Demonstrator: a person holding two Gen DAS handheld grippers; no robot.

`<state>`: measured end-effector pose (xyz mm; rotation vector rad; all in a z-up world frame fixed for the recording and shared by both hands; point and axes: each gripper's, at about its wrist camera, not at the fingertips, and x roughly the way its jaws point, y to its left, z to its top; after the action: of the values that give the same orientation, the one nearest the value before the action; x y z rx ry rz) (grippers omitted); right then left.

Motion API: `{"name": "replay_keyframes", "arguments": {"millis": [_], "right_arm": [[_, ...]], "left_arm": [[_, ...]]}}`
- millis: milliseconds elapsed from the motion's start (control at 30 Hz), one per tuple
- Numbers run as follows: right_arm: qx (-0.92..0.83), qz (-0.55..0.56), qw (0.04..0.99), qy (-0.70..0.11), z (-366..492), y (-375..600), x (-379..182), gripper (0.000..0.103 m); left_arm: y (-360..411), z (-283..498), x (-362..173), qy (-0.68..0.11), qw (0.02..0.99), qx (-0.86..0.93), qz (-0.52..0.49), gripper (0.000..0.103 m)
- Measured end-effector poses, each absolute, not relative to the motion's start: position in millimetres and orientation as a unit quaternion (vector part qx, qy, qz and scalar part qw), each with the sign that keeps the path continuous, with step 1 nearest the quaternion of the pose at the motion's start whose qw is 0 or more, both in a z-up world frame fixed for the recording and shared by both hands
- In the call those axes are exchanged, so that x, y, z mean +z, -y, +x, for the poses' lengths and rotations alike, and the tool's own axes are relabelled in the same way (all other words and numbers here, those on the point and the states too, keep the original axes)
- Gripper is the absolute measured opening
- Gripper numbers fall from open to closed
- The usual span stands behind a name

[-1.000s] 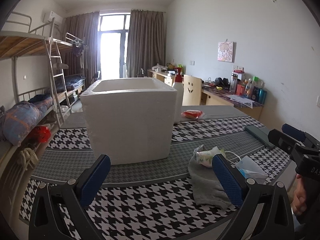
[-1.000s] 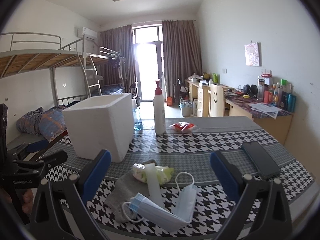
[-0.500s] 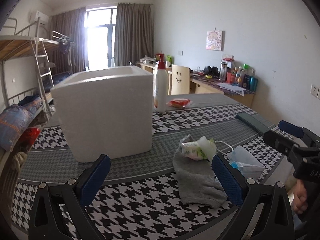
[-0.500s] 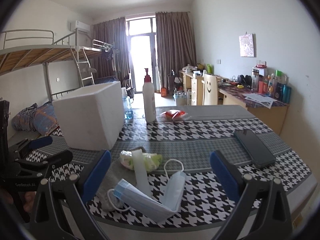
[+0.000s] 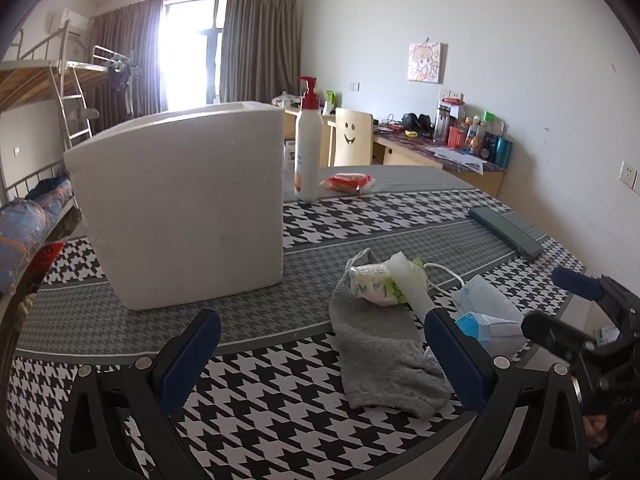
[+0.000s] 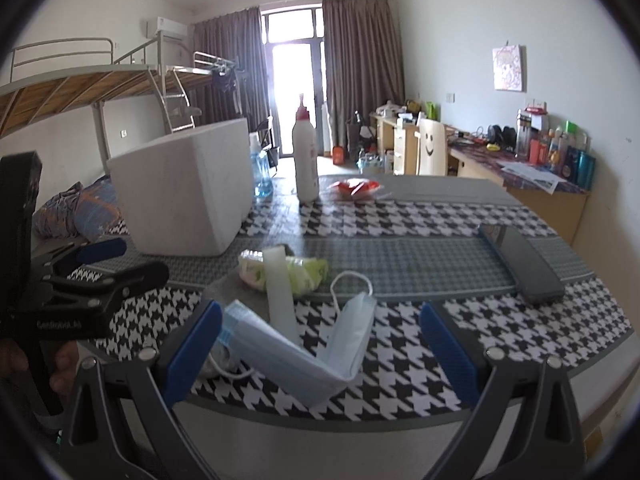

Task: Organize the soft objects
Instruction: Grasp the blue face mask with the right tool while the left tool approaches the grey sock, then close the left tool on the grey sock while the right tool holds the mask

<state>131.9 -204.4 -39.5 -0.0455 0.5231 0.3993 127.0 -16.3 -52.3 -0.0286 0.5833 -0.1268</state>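
Left wrist view: left gripper [image 5: 318, 354] spread, empty, over sock [image 5: 384, 354] beside box [image 5: 182, 208]; sock's length plain only here. Right wrist view: right gripper [image 6: 320, 346] spread, empty, over masks [image 6: 304, 346] at table [image 6: 400, 272] edge; adds blue bottle [image 6: 262, 174] behind box.

Foam box [image 5: 180, 208] blocks left; bare cloth [image 5: 256, 396] before sock [image 5: 384, 356].

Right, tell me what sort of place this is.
Most likely a dorm room: a metal bunk bed with a ladder on one side, a cluttered desk with a chair along the wall, and a work table in the middle.
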Motion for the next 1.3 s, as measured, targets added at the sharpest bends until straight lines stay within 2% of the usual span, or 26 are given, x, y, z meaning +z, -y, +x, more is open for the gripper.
{"name": "replay_keyframes", "arguments": {"millis": [200,333,600,767,933,1033,1133,1300], "right_arm": [[0.206,-0.023,0.940,-0.271,132,206,-47,0.100],[0.221,-0.004,0.932,-0.288,136,210,-52,0.096],[0.246,0.034,0.911,-0.330,146,218,-68,0.082],[0.263,0.054,0.899,-0.345,148,221,-73,0.065],[0.275,0.064,0.893,-0.351,146,223,-74,0.034],[0.271,0.069,0.896,-0.346,144,228,-72,0.022],[0.265,0.076,0.900,-0.338,144,232,-67,0.016],[0.254,0.078,0.910,-0.317,137,242,-56,0.016]], "left_arm": [[20,131,-57,-0.297,0.952,-0.066,-0.016,0.102],[20,131,-57,-0.295,0.953,-0.062,-0.016,0.102],[25,135,-60,-0.303,0.951,-0.067,-0.010,0.102],[29,139,-63,-0.311,0.948,-0.069,-0.010,0.102],[36,140,-65,-0.315,0.946,-0.077,-0.004,0.102],[40,142,-66,-0.320,0.944,-0.082,-0.003,0.102],[42,144,-67,-0.324,0.942,-0.084,-0.006,0.102],[38,153,-70,-0.343,0.936,-0.071,-0.028,0.102]]}}
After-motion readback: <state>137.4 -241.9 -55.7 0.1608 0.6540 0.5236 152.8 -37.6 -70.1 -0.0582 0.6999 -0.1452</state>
